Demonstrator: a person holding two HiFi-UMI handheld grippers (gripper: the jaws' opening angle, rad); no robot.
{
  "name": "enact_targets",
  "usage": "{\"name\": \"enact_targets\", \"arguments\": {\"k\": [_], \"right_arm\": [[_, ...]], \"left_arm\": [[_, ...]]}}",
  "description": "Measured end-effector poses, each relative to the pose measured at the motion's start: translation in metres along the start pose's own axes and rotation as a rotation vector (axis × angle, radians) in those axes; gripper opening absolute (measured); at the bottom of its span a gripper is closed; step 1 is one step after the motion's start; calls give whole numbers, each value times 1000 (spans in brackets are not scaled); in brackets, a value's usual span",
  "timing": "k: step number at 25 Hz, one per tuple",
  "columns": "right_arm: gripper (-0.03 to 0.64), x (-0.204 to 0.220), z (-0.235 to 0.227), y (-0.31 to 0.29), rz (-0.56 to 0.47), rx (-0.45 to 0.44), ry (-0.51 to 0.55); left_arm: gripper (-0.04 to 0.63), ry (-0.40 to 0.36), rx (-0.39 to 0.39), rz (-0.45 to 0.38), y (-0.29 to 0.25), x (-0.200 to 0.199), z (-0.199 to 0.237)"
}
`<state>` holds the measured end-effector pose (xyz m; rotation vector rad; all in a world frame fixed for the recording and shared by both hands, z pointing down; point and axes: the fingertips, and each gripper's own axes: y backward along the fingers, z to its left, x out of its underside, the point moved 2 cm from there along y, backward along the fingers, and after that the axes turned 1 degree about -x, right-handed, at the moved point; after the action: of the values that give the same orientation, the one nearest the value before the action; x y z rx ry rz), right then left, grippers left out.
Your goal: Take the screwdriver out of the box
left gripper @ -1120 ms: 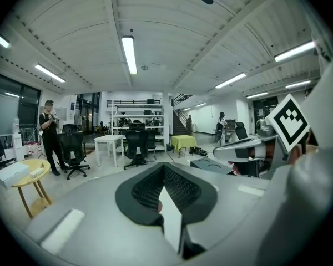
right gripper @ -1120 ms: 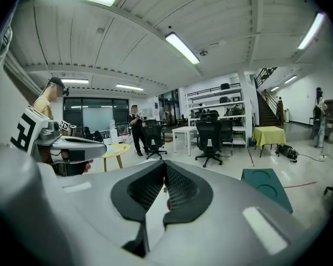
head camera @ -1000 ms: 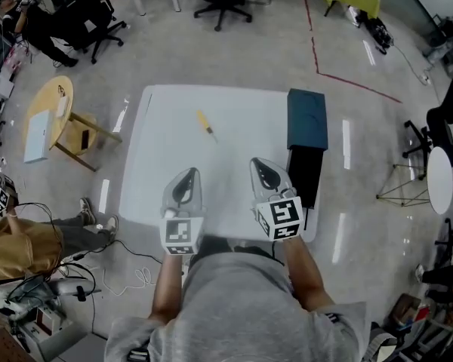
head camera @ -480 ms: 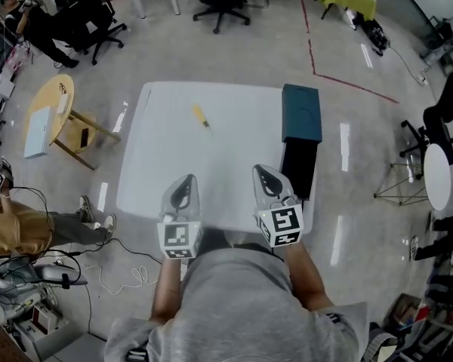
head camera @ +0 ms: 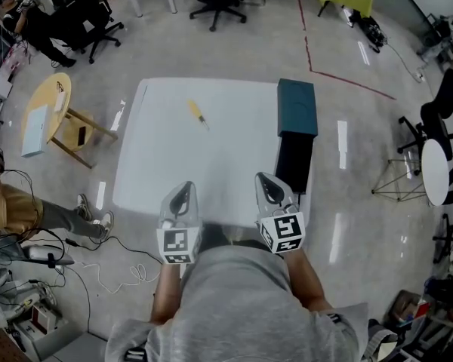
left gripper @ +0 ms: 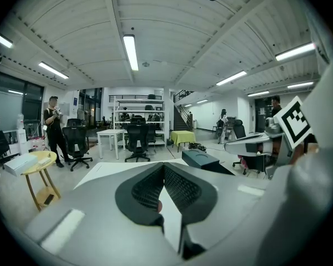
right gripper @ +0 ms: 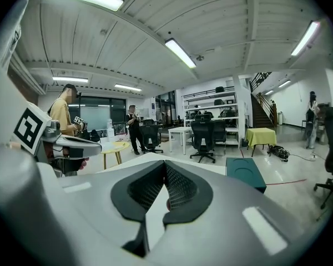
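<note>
On the table (head camera: pixel 211 176), the screwdriver (head camera: pixel 197 114) lies apart from the box (head camera: pixel 297 108).

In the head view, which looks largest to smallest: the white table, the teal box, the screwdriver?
1. white table
2. teal box
3. yellow screwdriver, by far the smallest

Matt table (head camera: pixel 211 157) (glossy floor (head camera: pixel 234 51))

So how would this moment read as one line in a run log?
left tool: shut, empty | right tool: shut, empty | screwdriver: on table, apart from box
</note>
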<state>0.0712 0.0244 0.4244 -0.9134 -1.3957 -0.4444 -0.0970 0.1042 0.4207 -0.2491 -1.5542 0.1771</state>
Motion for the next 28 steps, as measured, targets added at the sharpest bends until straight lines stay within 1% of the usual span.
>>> {"name": "enact_targets", "arguments": {"k": [4,10,21,28], "right_arm": [[3,6,-3,4,10,6,0],[3,1,-3,3,7,8,-1],[3,5,-3,5,1,3,0],[3,5,2,1,6,-4,7]], "left_arm": [[12,-1,-8,2,2,2,0],[11,-8,-5,-2,1,-4,1],[12,-12,-8,0,2,0,-2],[12,-14,-10,-3,1,-1,4]]}}
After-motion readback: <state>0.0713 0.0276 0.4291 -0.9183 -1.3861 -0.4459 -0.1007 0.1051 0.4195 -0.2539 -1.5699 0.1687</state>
